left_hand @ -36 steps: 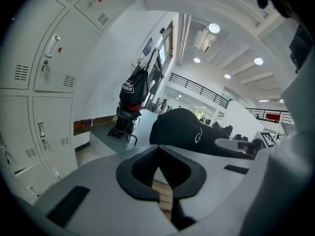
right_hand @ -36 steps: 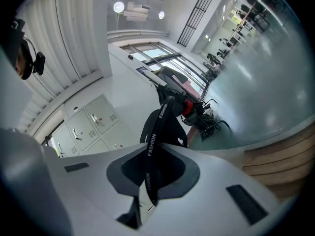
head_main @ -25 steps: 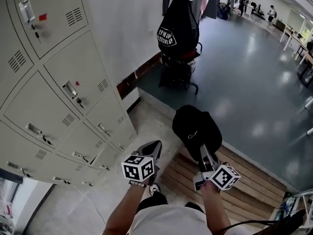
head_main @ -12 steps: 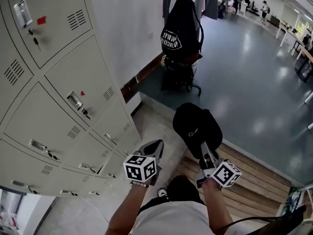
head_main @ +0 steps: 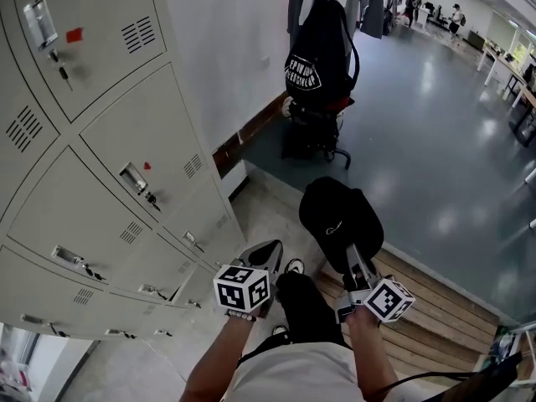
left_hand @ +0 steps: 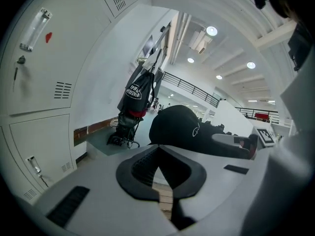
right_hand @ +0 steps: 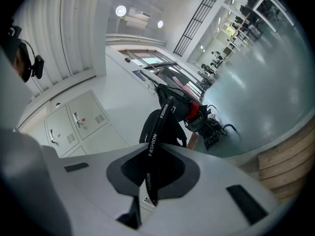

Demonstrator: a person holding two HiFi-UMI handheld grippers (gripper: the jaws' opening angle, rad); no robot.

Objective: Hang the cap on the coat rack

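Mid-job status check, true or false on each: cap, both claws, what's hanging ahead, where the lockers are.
1. The right claw is shut on the strap of the black fabric cap. True.
2. The left claw grips the cap too. False: it is shut on nothing and clear of the cap.
3. The cap is already hung up. False: the right claw holds it above the floor.
4. A black backpack with white print hangs ahead by the white wall. True.
5. The grey metal lockers stand on the right claw's side. False: they are on the left claw's side.
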